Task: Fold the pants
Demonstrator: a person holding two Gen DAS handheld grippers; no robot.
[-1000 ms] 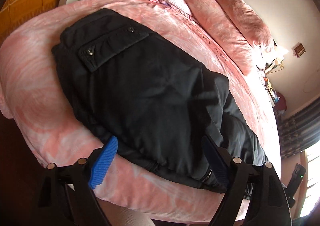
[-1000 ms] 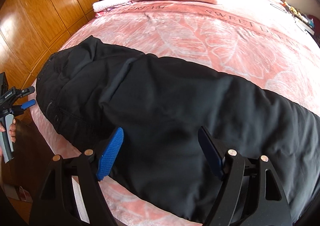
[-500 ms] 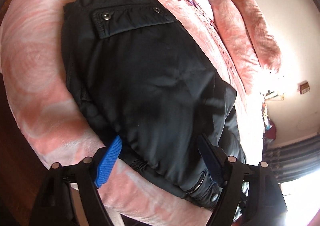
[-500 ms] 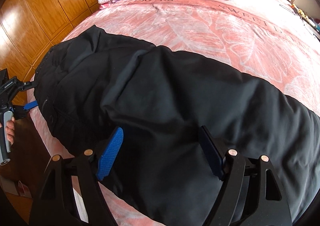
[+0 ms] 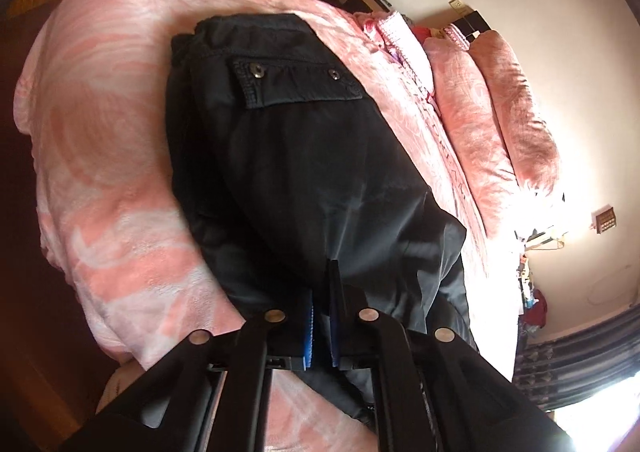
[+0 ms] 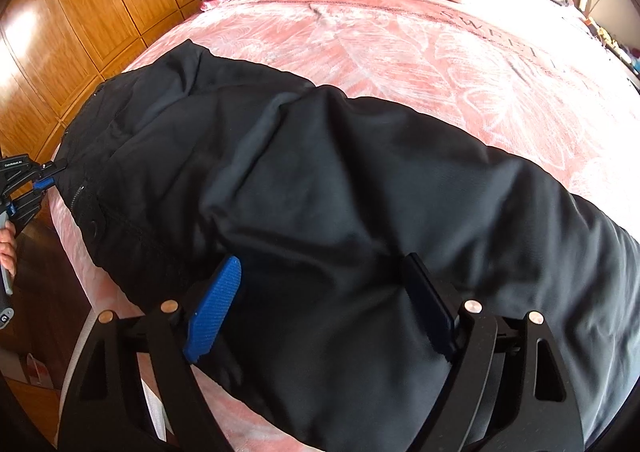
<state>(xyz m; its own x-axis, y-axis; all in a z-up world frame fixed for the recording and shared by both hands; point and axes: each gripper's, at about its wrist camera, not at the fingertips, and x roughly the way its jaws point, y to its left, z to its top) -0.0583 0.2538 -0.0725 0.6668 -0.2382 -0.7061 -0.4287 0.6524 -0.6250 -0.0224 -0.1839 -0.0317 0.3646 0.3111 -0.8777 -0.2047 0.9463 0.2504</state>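
With the black pants (image 6: 320, 191) lying across the pink bed (image 6: 400, 51), the left hand-held gripper (image 5: 322, 316) had just closed on their waistband edge while the right hand-held gripper (image 6: 320, 308) straddled the fabric wide, not yet pinching, seemingly needing to close before any fold.

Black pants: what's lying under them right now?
The black pants lie on the pink bedspread, near its edge. Bedspread shows all around them; anything directly beneath the fabric is covered and cannot be seen.
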